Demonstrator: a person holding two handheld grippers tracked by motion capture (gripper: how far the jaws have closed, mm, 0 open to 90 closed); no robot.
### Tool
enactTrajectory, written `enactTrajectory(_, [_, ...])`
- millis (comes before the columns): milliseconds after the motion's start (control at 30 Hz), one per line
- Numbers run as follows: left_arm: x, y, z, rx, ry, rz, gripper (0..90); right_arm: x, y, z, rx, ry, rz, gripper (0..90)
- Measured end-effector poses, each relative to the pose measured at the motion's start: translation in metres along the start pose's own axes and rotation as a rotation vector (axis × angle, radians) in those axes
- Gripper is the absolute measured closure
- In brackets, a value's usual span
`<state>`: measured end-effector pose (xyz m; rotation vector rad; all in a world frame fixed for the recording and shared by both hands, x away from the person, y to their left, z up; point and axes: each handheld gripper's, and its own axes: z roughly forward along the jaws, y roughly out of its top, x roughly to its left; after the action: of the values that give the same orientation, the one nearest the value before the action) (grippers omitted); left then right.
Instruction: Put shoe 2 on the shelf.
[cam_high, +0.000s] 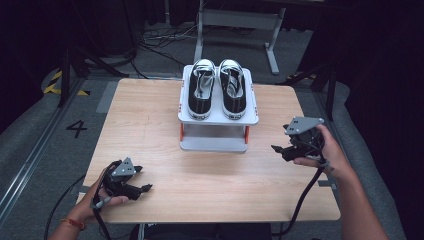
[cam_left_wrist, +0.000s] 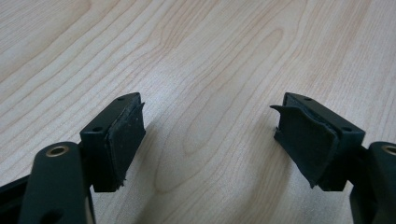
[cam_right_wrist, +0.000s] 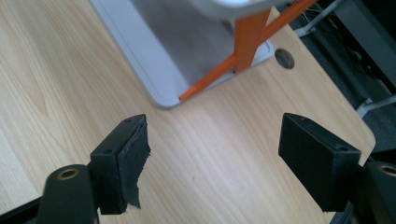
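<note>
I log the table (cam_high: 150, 115) as pale wood with a wavy brown grain. The rack (cam_high: 218, 120) is light grey, with orange posts. The two shoes (cam_high: 218, 90) on its top shelf are black canvas with white toe caps, white laces and white sole edges. My left gripper (cam_high: 148, 188) and right gripper (cam_high: 275, 148) are black, each topped by a grey plate. The floor is grey, with a black "4" painted on it.

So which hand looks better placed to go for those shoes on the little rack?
Probably the right. The right gripper hovers open beside the rack, its view already facing the rack's base. The left gripper sits at the near table edge, farther from the shoes.
</note>
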<state>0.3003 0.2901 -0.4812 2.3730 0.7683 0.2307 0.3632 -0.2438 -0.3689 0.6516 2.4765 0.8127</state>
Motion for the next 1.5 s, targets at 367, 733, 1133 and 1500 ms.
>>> enactTrajectory(367, [0.000, 0.000, 0.000, 0.000, 0.000, 0.000, 23.3, 0.023, -0.050, 0.023, 0.019, -0.003, 0.062, 23.9])
enactTrajectory(733, [0.000, 0.000, 0.000, 0.000, 0.001, 0.000, 23.3, 0.050, -0.106, 0.046, -0.015, 0.038, 0.161, 21.9])
enactTrajectory(1133, [-0.001, 0.000, 0.000, -0.001, 0.011, -0.007, 23.5, 0.070, -0.166, 0.050, -0.095, 0.095, 0.358, 21.1])
enactTrajectory(1500, [-0.003, -0.002, -0.001, -0.004, 0.021, -0.015, 23.8, 0.071, -0.172, 0.049, -0.087, 0.082, 0.439, 14.7])
